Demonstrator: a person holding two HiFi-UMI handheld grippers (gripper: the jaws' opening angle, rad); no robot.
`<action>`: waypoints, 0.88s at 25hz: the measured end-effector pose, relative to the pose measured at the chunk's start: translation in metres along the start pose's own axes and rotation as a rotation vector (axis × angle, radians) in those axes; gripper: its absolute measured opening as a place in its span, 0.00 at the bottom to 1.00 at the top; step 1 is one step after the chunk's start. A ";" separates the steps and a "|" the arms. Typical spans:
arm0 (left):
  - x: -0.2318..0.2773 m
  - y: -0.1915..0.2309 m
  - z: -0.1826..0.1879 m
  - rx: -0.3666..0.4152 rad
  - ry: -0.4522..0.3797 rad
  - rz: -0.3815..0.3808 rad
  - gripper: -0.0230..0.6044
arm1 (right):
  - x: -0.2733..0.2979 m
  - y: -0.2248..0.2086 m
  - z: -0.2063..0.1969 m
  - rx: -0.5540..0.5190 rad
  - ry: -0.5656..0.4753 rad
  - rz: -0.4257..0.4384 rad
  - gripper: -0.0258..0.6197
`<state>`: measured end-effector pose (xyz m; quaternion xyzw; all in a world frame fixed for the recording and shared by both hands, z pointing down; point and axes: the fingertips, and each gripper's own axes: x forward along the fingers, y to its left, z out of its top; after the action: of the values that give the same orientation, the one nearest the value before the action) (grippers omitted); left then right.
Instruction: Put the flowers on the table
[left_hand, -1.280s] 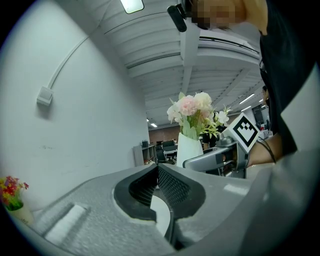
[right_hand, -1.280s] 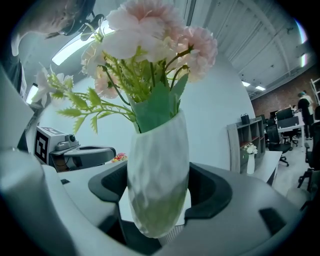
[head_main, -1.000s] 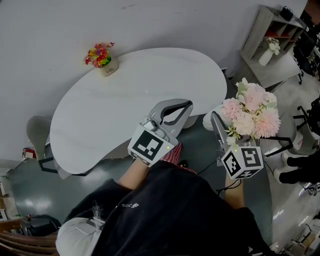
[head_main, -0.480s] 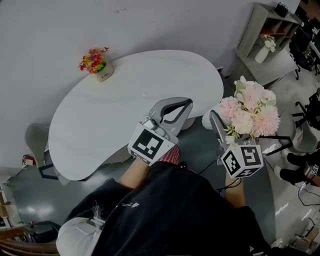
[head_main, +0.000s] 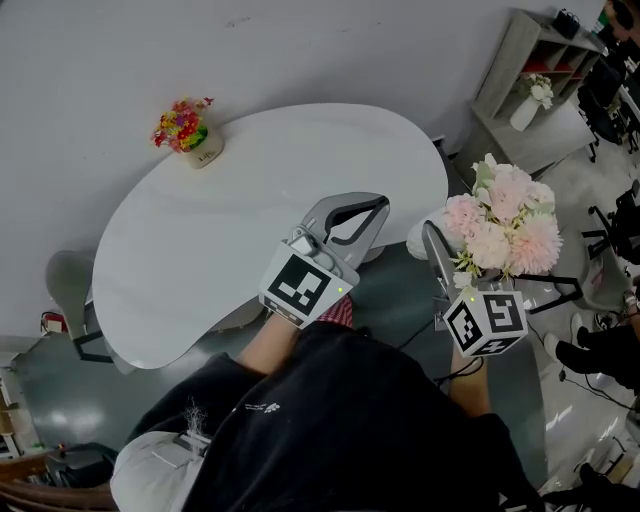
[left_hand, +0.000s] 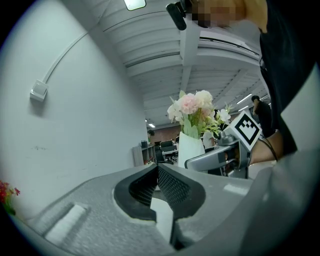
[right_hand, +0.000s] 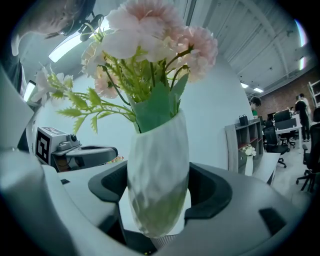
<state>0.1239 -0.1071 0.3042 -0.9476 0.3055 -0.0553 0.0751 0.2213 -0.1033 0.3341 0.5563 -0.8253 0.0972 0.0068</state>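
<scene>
The right tongs (right_hand: 159, 207) clench the white ribbed vase of pink flowers (right_hand: 157, 150) around its belly, so it rides upright. It is not yet over the white kidney-shaped bench (head_main: 220, 230), which lies ahead-left. The left tongs (left_hand: 158, 170) are pinched together, empty, beside them.

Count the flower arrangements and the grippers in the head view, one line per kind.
Flower arrangements: 3 (pink bouquet, colourful pot on the white table, white flowers by the shelf unit)
Grippers: 2 (left gripper, right gripper)
Total: 5
</scene>
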 end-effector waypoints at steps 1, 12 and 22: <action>0.000 0.000 0.000 0.002 -0.001 0.000 0.04 | 0.000 0.000 0.000 0.000 -0.002 0.000 0.60; 0.003 0.004 -0.006 0.021 0.007 0.017 0.04 | 0.005 -0.006 -0.004 0.004 -0.022 0.010 0.60; 0.012 0.027 -0.015 0.009 0.023 0.035 0.04 | 0.034 -0.009 -0.002 0.007 -0.015 0.030 0.60</action>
<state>0.1158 -0.1376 0.3151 -0.9411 0.3224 -0.0665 0.0769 0.2162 -0.1368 0.3415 0.5447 -0.8331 0.0960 -0.0031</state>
